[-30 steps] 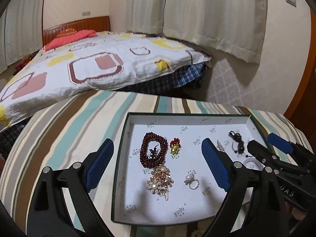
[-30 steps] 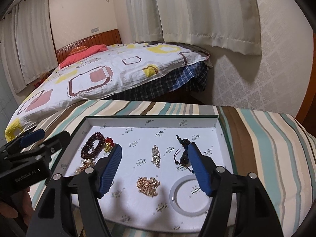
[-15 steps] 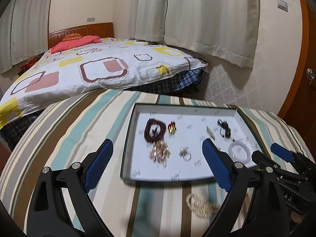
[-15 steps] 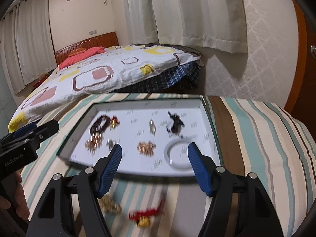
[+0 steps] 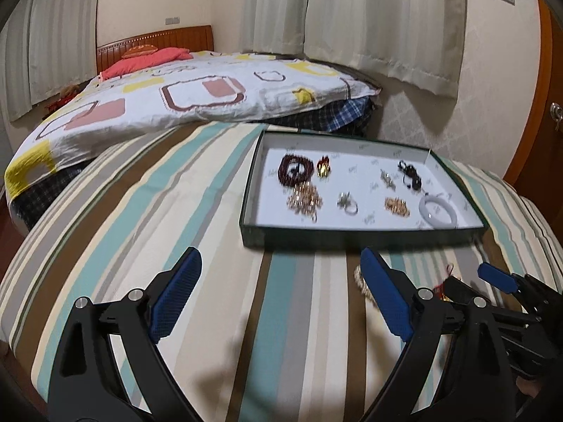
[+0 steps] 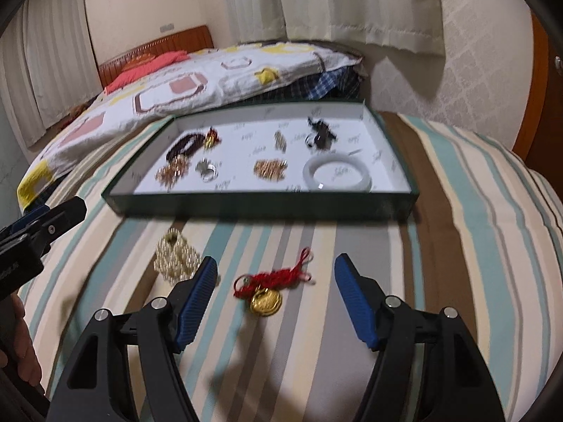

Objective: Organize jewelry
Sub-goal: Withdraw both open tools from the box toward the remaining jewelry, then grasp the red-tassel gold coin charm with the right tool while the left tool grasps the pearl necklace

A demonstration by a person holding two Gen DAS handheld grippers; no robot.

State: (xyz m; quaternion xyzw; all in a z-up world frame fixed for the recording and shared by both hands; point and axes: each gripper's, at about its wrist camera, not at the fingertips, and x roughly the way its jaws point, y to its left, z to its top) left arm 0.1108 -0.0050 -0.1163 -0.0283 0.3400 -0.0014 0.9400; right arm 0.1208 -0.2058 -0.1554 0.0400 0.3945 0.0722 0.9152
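Observation:
A shallow green tray (image 5: 362, 236) (image 6: 260, 204) with a white floor lies on the striped cloth. In it are a dark bead bracelet (image 5: 295, 169), a gold brooch (image 5: 304, 199), a ring (image 5: 348, 204), a gold chain (image 6: 270, 169), a white bangle (image 6: 337, 176) and a black cord piece (image 6: 318, 133). In front of the tray lie a pearl bracelet (image 6: 176, 256) and a red-cord gold pendant (image 6: 269, 286). My right gripper (image 6: 276, 288) is open above the pendant. My left gripper (image 5: 281, 293) is open over bare cloth, the pearl bracelet (image 5: 362, 281) behind its right finger.
The striped cloth (image 5: 158, 211) covers a rounded table. A bed (image 5: 183, 91) with a patterned quilt stands beyond it, with curtains (image 5: 369, 17) and a wall behind. A wooden door (image 5: 542, 105) is at the right. A hand (image 6: 21, 348) shows at the lower left.
Both grippers drew back from over the tray toward the near side of the table. The pearl bracelet and the red-cord pendant came into view in front of the tray.

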